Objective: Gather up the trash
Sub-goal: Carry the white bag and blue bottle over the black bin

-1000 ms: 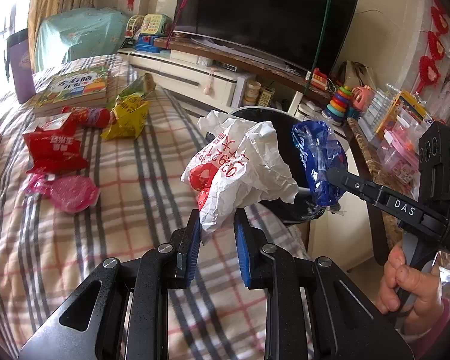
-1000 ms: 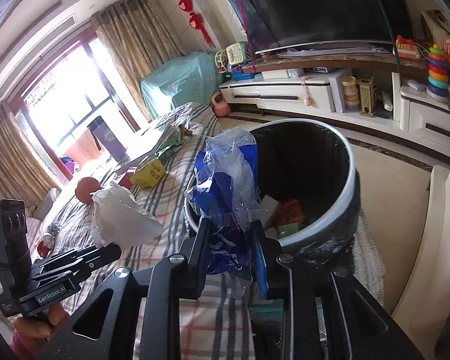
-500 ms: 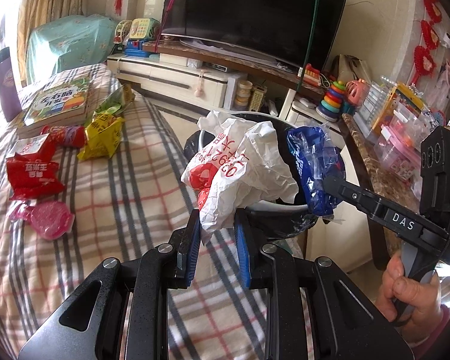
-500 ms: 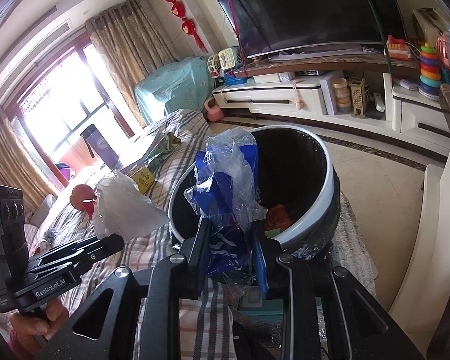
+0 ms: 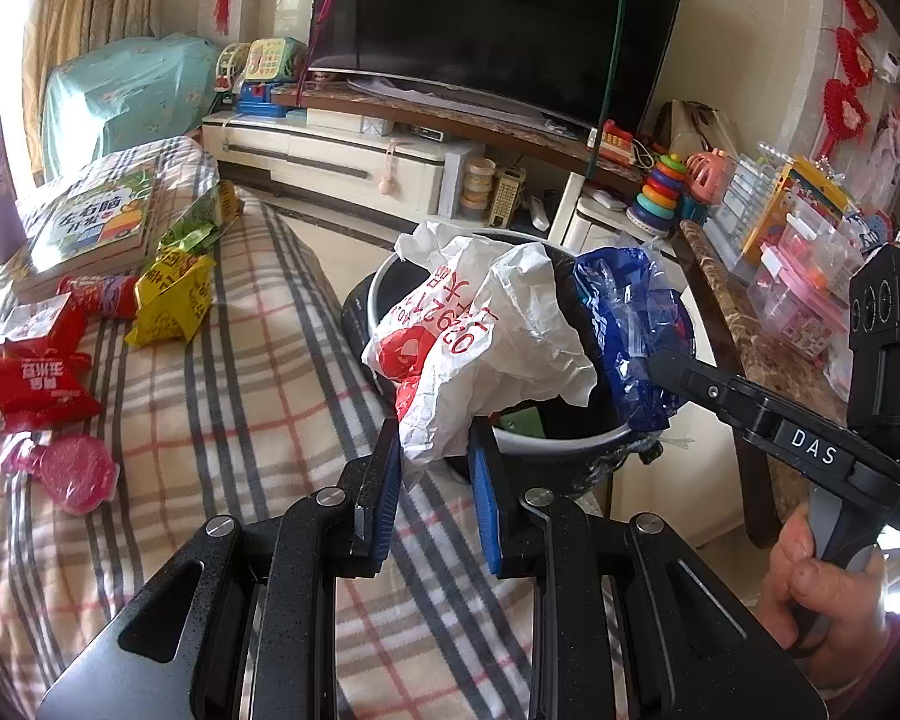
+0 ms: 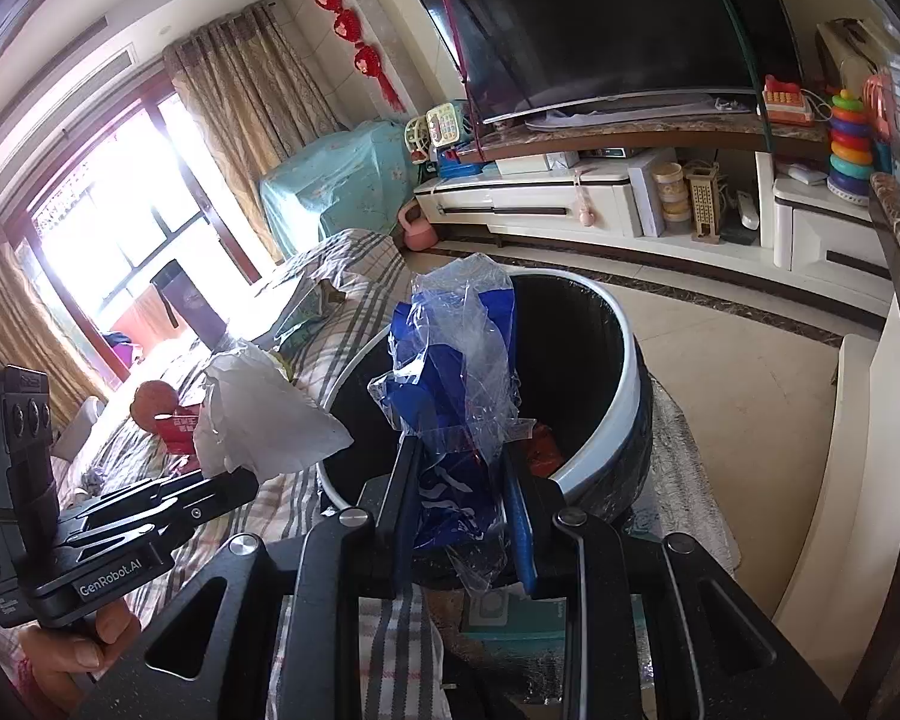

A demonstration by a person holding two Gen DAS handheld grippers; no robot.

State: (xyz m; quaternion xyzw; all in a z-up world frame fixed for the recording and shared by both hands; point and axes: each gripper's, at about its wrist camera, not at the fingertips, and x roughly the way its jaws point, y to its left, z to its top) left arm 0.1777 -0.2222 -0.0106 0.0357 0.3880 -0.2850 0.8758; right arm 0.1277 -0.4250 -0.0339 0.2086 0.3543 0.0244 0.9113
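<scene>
While the left gripper clamped the lower end of a crumpled white bag between its blue pads, the bag billowed up over the near rim of the trash bin. Right gripper pinched a blue plastic wrapper the same way, its top held above the bin's mouth. Red snack packets and a yellow wrapper lay on the plaid blanket, well apart.

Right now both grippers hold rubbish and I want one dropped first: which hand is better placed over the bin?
Right. The right gripper holds the blue bag over the bin opening; the left gripper holds the white bag nearer the rim, above the blanket.
</scene>
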